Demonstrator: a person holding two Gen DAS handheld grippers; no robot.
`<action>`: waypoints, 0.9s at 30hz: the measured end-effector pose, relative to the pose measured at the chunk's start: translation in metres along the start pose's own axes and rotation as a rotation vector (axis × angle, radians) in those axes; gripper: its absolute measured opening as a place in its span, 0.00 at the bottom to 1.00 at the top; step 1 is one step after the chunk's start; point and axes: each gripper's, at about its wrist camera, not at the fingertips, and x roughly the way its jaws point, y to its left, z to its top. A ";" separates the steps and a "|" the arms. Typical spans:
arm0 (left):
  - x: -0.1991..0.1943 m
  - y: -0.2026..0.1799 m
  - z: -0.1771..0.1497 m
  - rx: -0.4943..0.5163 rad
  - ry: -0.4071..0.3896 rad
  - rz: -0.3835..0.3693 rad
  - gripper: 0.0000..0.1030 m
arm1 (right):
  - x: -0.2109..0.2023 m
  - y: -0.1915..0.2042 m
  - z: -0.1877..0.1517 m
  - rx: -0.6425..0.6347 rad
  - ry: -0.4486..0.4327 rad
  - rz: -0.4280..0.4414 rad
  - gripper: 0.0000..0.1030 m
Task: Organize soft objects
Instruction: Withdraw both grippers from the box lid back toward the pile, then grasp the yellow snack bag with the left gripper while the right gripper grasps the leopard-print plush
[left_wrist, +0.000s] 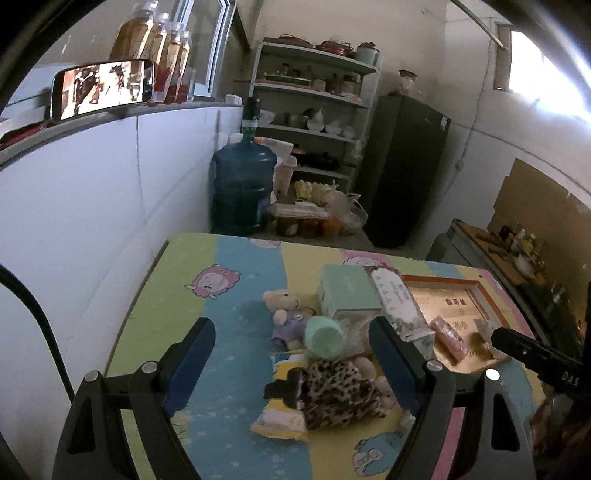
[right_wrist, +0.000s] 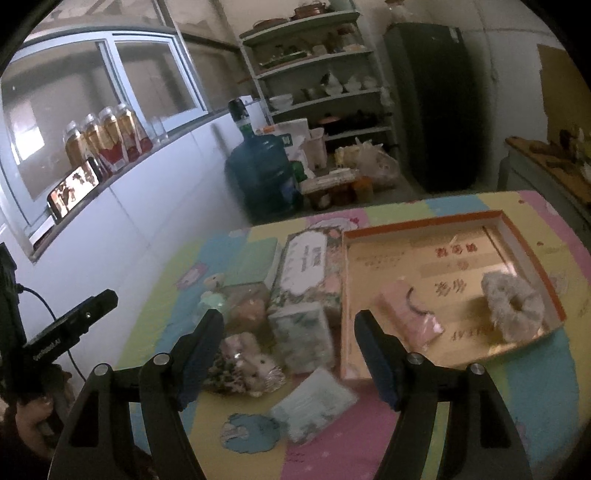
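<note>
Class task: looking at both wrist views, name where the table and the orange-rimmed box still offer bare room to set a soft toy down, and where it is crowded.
Free: the box floor behind the pink pack and grey scrunchie; the table strip left of the teddy bear. Crowded: the middle, where the tissue packs, the green cup and the leopard-print toy bunch together.

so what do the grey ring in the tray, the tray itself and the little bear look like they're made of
Grey ring: fuzzy fabric, probably a plush scrunchie; its outline is shaggy and matte.
Tray: looks like cardboard, a shallow box lid with thin orange edges and a glossy, printed gold inside.
Little bear: plush, cream pile with a soft purple cloth outfit, likely stuffed.
</note>
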 end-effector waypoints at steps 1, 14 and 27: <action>-0.001 0.004 -0.001 0.002 0.001 -0.006 0.83 | 0.001 0.004 -0.002 0.003 0.001 0.000 0.73; -0.012 0.051 -0.016 -0.040 0.000 0.001 0.83 | 0.031 0.059 -0.028 -0.149 0.086 0.019 0.73; -0.021 0.081 -0.043 -0.094 0.052 0.043 0.83 | 0.104 0.105 -0.061 -0.490 0.203 0.068 0.68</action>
